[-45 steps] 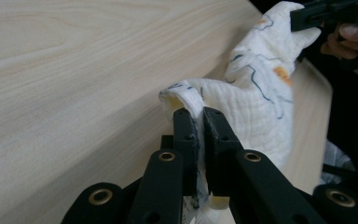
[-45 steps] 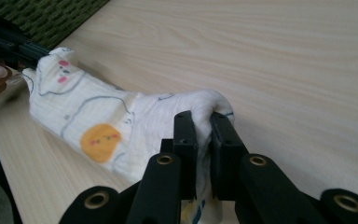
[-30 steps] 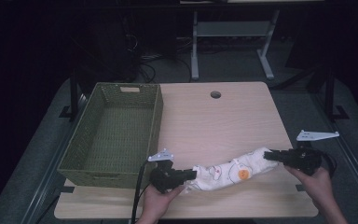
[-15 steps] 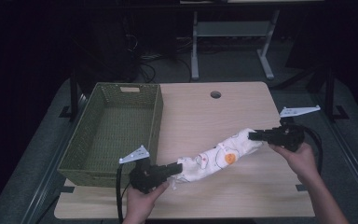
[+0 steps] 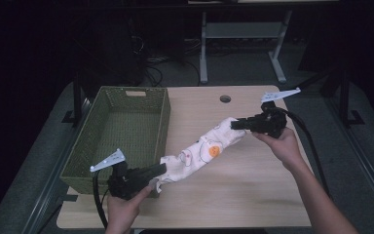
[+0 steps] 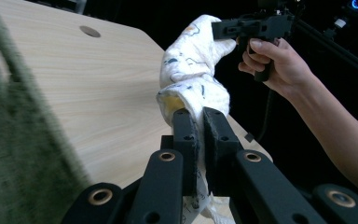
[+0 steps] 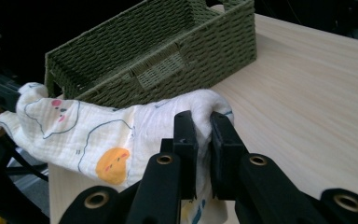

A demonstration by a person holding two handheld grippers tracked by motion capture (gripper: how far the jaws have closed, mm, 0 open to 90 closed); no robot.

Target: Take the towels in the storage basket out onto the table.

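Observation:
A rolled white cloth (image 5: 202, 150) printed with small cartoon shapes and an orange spot hangs stretched between my two grippers, lifted off the wooden table (image 5: 253, 195). My left gripper (image 5: 159, 170) is shut on its near end, just off the front right corner of the green woven basket (image 5: 117, 168). My right gripper (image 5: 235, 124) is shut on the far end, higher and to the right. In the left gripper view the cloth (image 6: 191, 79) rises from the left gripper (image 6: 199, 126) toward the other hand. In the right gripper view the cloth (image 7: 88, 135) sags left from the right gripper (image 7: 203, 122).
The basket (image 7: 154, 56) stands empty on the table's left side, its long wall close beside the cloth. A round cable hole (image 5: 225, 99) lies in the tabletop at the back. Beyond the table are a white desk frame (image 5: 243, 44) and dark floor with cables.
Both hands have carried the cloth left and upward, from near the table's front edge toward the basket. The left gripper now sits at the basket's front corner. Both grips stayed shut.

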